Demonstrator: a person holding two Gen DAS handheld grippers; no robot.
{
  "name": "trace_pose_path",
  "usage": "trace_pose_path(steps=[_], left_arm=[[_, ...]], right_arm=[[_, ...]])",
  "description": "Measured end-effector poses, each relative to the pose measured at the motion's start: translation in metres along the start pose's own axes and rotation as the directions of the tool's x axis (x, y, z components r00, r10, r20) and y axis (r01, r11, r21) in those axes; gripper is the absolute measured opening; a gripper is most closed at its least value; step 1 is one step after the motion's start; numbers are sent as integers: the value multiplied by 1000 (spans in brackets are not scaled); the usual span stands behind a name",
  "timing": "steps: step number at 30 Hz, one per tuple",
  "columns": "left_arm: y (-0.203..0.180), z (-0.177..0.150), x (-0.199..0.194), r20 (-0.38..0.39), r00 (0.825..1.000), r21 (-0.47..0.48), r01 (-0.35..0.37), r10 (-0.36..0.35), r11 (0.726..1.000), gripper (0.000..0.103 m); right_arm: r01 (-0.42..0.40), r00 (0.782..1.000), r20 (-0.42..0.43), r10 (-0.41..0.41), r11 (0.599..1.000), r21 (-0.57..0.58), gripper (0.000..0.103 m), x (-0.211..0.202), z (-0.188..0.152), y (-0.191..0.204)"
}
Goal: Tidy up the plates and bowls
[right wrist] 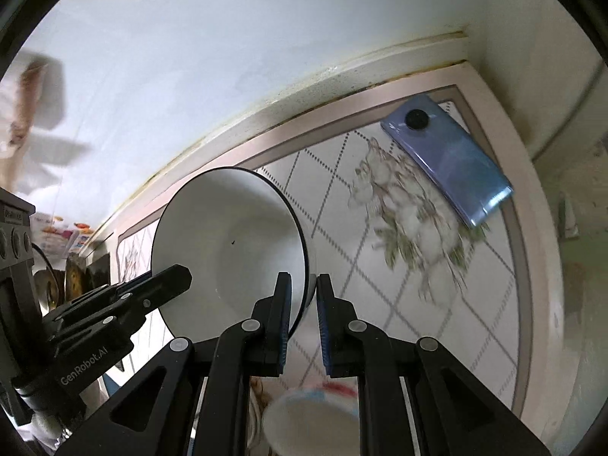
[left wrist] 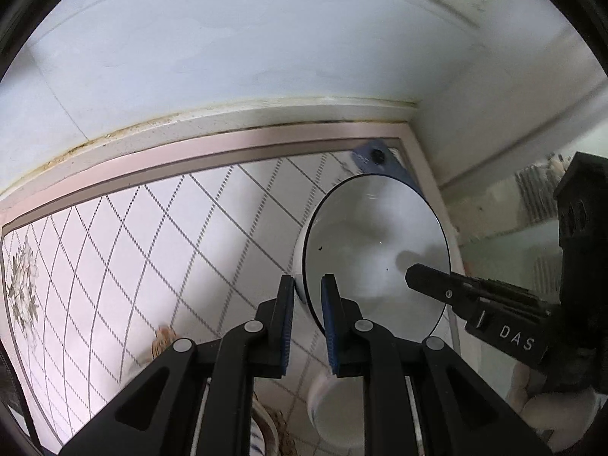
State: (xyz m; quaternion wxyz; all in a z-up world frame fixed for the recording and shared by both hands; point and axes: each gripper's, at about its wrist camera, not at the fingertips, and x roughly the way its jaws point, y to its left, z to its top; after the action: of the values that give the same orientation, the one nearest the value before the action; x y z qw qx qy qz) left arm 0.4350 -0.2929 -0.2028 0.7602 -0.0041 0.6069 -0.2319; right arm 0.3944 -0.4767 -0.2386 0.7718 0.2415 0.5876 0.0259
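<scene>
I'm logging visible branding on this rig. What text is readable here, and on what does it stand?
"DAS": on the right claw body, seen from the left wrist.
"GenRobot.AI": on the left claw body, seen from the right wrist.
Small label on the left claw's upper housing: too blurred to read.
Phone, bowl: no text.

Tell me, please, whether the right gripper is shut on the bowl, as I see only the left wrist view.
Observer: Yes. The right gripper pinches the rim of the bowl, one finger inside and one outside.
Operator: Thank you. What is the blue thing behind the bowl?
Observer: A phone, lying lens up on the mat near the corner.
Operator: Is anything beside it?
Observer: Only a flower print on the mat, running up to the phone's long edge.
</scene>
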Motion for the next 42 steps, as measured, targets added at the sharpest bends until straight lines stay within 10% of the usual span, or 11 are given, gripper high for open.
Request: trace_pose_path(steps=[19, 42], left_arm=[[-31, -115, 6, -95, 995, 72, -1, 8, 997, 12], [-29, -139, 54, -178, 981, 83, -62, 76, 995, 12]], right_arm=[[17, 998, -57, -16, 1000, 12, 15, -44, -123, -31], [89, 990, -111, -89, 996, -4, 15, -5, -145, -47]])
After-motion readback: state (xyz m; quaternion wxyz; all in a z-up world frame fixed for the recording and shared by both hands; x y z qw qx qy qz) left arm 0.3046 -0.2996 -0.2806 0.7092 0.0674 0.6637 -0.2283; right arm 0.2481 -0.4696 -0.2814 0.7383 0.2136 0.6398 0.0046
